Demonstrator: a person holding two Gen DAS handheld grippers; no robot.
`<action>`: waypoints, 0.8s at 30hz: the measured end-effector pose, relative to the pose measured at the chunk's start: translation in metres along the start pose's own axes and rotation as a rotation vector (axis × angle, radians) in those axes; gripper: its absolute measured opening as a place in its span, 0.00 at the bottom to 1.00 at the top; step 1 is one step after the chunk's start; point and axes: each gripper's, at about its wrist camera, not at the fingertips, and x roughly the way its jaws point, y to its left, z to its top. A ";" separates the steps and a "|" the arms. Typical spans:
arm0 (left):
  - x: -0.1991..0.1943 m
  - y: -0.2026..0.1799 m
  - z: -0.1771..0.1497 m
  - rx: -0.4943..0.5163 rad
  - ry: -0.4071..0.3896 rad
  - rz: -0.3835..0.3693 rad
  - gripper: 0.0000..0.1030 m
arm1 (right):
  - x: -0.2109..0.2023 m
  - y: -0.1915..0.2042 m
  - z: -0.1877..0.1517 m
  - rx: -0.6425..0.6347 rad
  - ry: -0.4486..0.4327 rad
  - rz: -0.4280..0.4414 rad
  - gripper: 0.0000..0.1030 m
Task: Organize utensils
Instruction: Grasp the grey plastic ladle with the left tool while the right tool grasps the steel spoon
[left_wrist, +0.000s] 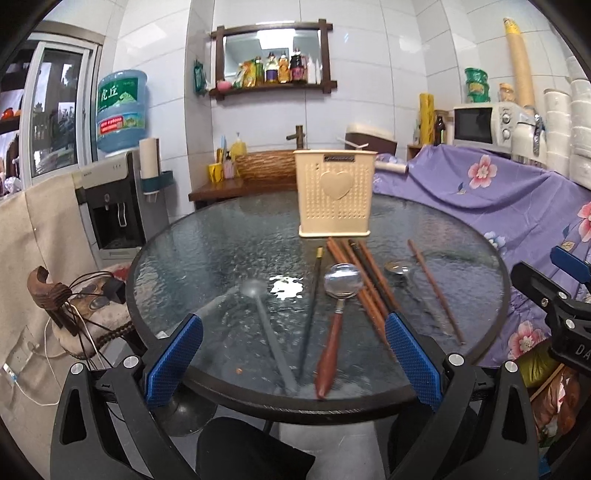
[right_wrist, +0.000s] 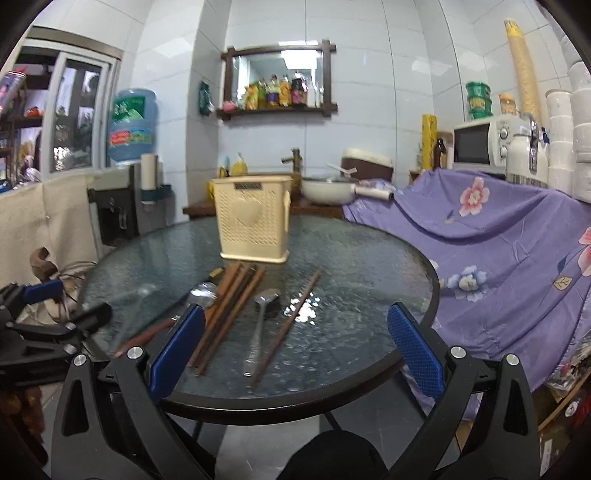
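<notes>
A cream utensil holder with a heart on its front stands upright at the far side of the round glass table; it also shows in the right wrist view. In front of it lie a wooden-handled spoon, a grey spoon, a black chopstick, a bundle of brown chopsticks, a metal spoon and a single brown chopstick. My left gripper is open and empty above the table's near edge. My right gripper is open and empty, also at the near edge.
A purple flowered cloth covers furniture right of the table. A water dispenser stands at the left. A wooden sink counter is behind the table. A microwave sits at the back right.
</notes>
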 end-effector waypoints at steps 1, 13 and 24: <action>0.009 0.006 0.004 0.001 0.020 0.020 0.94 | 0.012 -0.003 0.002 0.005 0.042 0.004 0.94; 0.100 0.060 0.032 -0.129 0.331 -0.059 0.60 | 0.130 0.004 0.027 -0.095 0.353 0.164 0.82; 0.129 0.050 0.027 -0.057 0.438 -0.058 0.55 | 0.188 0.025 0.020 -0.189 0.547 0.199 0.63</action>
